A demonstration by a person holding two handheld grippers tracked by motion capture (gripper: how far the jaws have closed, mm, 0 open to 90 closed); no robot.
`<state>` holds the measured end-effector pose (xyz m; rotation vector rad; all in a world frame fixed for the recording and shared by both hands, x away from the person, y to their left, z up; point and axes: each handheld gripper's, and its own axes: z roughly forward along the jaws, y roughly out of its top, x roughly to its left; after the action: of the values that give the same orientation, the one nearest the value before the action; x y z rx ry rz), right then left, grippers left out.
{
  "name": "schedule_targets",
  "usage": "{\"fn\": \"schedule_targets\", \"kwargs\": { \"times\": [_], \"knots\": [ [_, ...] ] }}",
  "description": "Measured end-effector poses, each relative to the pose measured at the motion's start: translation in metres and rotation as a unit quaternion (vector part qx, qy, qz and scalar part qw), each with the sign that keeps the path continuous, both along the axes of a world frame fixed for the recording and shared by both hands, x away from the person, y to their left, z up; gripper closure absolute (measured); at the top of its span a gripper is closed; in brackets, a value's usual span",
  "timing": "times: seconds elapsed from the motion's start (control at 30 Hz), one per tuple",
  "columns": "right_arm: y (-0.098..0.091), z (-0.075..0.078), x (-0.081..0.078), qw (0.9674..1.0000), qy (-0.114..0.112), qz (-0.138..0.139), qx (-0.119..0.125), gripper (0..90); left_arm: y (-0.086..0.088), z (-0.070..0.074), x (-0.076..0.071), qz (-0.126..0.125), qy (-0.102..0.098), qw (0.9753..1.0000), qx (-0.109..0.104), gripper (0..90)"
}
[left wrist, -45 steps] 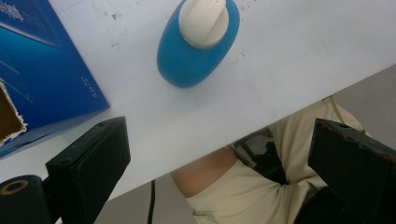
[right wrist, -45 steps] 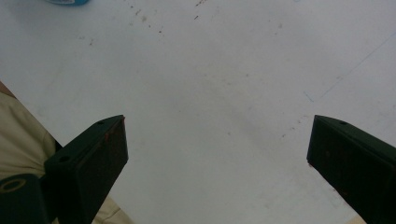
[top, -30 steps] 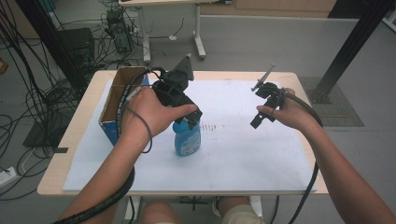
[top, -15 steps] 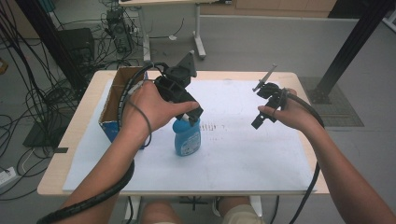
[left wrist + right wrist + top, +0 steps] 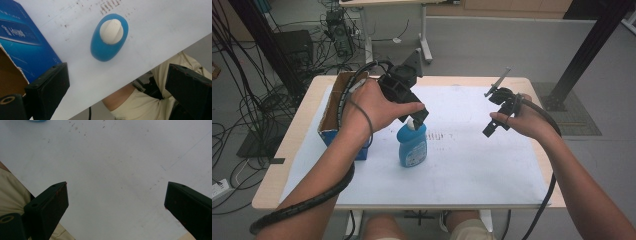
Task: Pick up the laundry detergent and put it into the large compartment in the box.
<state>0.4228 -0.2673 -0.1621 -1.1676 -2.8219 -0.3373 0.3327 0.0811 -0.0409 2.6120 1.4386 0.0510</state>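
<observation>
Since a second ago, the left gripper [image 5: 418, 116] has shifted slightly and now hangs directly over the bottle [image 5: 412, 145], its jaws spread wide and holding nothing. One bottle stands upright on the white sheet [image 5: 472, 165], just right of the box [image 5: 334, 131]. It is blue, oval from above, with a white cap [image 5: 111, 31]. The right gripper [image 5: 493, 124] hovers well apart over bare sheet, jaws also spread and empty. Open sheet lies on the bottle's right and near side; the near edge is close below it in the left gripper view. Counted: one bottle, one open box, two grippers.
</observation>
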Motion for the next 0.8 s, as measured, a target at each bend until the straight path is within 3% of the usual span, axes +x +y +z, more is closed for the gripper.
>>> {"fn": "schedule_targets", "kwargs": {
  "times": [0.5,0.8],
  "knots": [
    [-0.002,0.002,-0.001,1.0000,0.001,-0.004,-0.001,5.3,-0.006,0.013,0.007,-0.056,-0.009,0.9983,0.008,5.9],
    [-0.002,0.003,-0.004,0.9999,0.001,-0.012,0.001,5.3,-0.010,0.018,0.013,-0.109,-0.013,0.9939,0.012,5.2]
  ]
}}
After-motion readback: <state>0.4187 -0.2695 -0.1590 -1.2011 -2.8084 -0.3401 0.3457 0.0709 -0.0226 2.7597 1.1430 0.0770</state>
